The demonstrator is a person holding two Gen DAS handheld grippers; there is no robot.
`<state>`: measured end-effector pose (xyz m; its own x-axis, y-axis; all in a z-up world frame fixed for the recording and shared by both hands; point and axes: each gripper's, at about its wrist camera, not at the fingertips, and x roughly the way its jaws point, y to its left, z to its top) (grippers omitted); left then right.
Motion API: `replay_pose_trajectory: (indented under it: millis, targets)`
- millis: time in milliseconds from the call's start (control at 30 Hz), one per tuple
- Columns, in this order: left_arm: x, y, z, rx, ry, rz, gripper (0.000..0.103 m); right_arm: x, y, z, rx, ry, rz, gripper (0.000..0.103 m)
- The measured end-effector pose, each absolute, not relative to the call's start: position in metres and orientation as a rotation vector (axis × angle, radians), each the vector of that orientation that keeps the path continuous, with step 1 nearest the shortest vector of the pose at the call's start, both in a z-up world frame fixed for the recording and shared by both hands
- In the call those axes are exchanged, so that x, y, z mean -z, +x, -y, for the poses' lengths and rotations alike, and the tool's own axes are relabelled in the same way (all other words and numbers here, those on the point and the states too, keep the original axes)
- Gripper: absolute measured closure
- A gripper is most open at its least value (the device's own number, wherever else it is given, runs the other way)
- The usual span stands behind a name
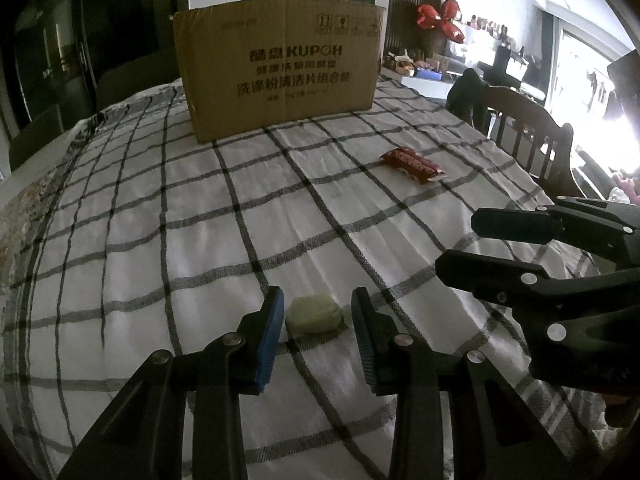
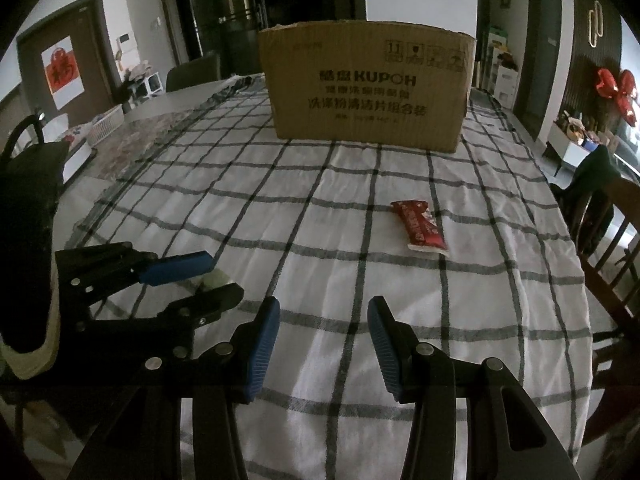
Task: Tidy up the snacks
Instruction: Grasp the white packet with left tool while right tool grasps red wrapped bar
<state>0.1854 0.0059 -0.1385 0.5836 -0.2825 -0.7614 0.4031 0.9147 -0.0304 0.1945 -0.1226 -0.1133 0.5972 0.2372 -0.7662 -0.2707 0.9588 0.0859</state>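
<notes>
Jaws of the left gripper (image 1: pixel 316 314) stand parted around a pale, lumpy wrapped candy (image 1: pixel 314 314) on the bench's checked cloth (image 1: pixel 160 240); the right gripper (image 2: pixel 323 320) gapes open, holding nothing. Farther right, a glossy red snack bar (image 2: pixel 420 226) lies flat, long axis running near-right to far-left. A cardboard box (image 2: pixel 366 88) stands far.

Dim dining room, daylight from the 3 o'clock side only.
Checked tablecloth (image 2: pixel 344 248) covers the table; wooden chair (image 1: pixel 532 136) at 3 o'clock; bright window (image 1: pixel 592 92) beyond it; dark glass doors (image 2: pixel 236 12) at 11 o'clock; red bow (image 2: pixel 618 90) on slatted wall at 2 o'clock.
</notes>
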Motion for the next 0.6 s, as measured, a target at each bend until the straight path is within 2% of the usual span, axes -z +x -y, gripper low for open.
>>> replay_pose_trajectory:
  millis: [267, 600]
  targets:
    - [0.138, 0.186, -0.009, 0.411, 0.133, -0.852, 0.074, 0.114, 0.195, 0.121, -0.295, -0.043, -0.888, 0.056]
    - [0.113, 0.182, 0.0, 0.362, 0.171, -0.792, 0.074, 0.11, 0.196, 0.129, -0.299, -0.011, -0.865, 0.056]
